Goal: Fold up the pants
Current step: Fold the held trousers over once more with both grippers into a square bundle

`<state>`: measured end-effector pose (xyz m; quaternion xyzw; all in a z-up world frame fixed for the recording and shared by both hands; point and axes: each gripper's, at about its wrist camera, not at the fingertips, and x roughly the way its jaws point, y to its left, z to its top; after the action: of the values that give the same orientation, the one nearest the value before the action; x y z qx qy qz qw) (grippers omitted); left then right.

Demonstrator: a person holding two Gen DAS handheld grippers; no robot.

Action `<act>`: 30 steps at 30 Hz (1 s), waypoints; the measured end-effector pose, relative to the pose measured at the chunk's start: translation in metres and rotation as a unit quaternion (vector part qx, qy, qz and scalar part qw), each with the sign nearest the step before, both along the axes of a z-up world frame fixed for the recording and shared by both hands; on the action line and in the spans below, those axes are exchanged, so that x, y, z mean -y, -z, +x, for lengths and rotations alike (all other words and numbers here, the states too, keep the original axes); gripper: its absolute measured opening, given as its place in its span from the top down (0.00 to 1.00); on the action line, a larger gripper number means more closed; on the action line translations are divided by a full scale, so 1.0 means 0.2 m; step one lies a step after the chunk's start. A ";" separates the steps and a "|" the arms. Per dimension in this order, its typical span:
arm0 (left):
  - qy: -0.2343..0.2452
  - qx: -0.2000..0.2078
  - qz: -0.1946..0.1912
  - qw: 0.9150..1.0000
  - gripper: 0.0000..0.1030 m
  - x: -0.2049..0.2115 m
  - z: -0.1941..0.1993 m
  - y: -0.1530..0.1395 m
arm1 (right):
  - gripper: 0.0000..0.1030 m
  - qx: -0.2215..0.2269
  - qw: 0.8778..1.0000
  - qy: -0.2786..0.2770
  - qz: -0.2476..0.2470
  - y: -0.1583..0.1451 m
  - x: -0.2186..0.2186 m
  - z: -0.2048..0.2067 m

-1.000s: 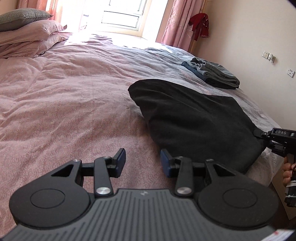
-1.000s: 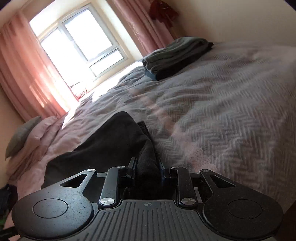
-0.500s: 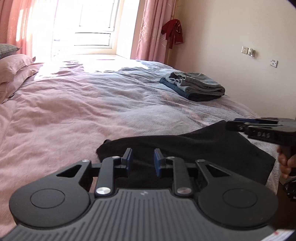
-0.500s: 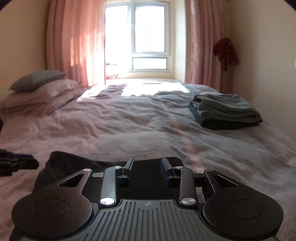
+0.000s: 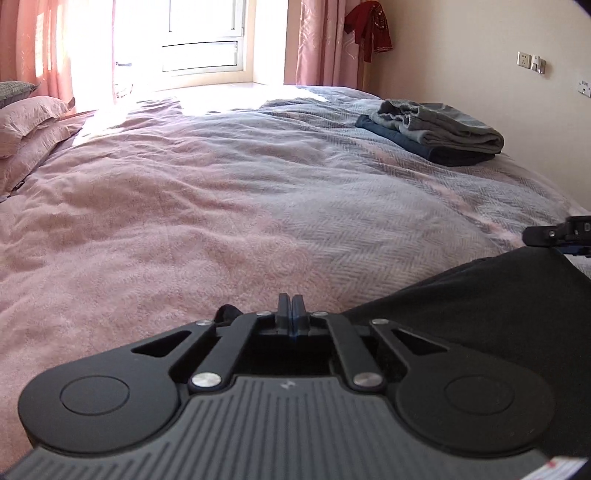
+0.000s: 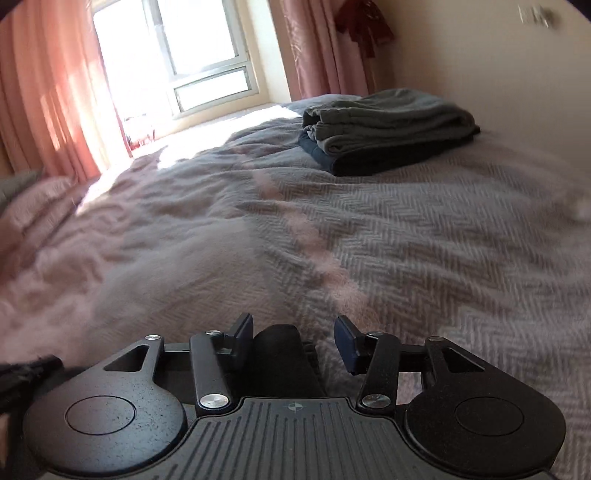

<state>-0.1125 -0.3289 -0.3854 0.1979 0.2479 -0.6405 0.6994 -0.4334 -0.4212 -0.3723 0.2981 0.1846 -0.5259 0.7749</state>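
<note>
The black pants (image 5: 480, 314) lie on the pink and grey bedspread (image 5: 229, 206) at the near right edge of the bed. My left gripper (image 5: 290, 310) is shut at their near left corner, and black cloth shows on both sides of its closed fingers. In the right wrist view my right gripper (image 6: 293, 338) is open, with a raised fold of the black pants (image 6: 280, 354) lying loose between its fingers. In the left wrist view, the right gripper (image 5: 554, 234) shows at the right edge, just beyond the pants.
A stack of folded grey and dark garments (image 5: 436, 133) lies at the far right of the bed, near the wall. Pillows (image 5: 29, 114) lie at the far left. Behind the bed are a bright window, pink curtains and a hanging red garment (image 5: 369, 26).
My left gripper was open and has shut at the pants' edge. My right gripper held the pants a second ago and has since opened wide. Both views have dropped low toward the bed.
</note>
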 end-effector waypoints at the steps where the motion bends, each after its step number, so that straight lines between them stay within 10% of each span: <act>1: -0.011 -0.002 -0.005 1.000 0.95 -0.03 0.02 -0.03 | 0.57 0.003 1.000 -0.002 -0.009 -0.04 -0.03 -0.03; 5: -0.037 -0.021 -0.017 0.999 0.93 -0.21 0.06 -0.17 | 0.57 -0.087 0.992 -0.006 -0.091 -0.21 -0.26 -0.02; 8: -0.010 -0.027 -0.017 0.999 0.93 -0.39 -0.02 -0.23 | 0.57 -0.069 0.989 -0.066 -0.111 -0.26 -0.49 -0.05; 15: 0.041 -0.055 0.036 0.997 0.91 -0.68 -0.30 -0.10 | 0.57 -0.148 0.974 -0.143 -0.094 -0.02 -0.80 0.02; 23: 0.018 -0.025 0.034 0.999 0.91 -0.91 -0.36 -0.14 | 0.57 -0.100 0.980 -0.127 -0.115 -0.10 -0.98 -0.08; 30: -0.003 -0.029 0.066 0.997 0.87 -0.88 -0.37 -0.12 | 0.57 -0.097 0.991 -0.089 -0.032 -0.03 -0.93 -0.02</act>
<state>-0.1864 -0.1537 -0.3621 0.2238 0.3104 -0.6261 0.6794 -0.4376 -0.2359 -0.3668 0.2037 0.2677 -0.4866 0.8063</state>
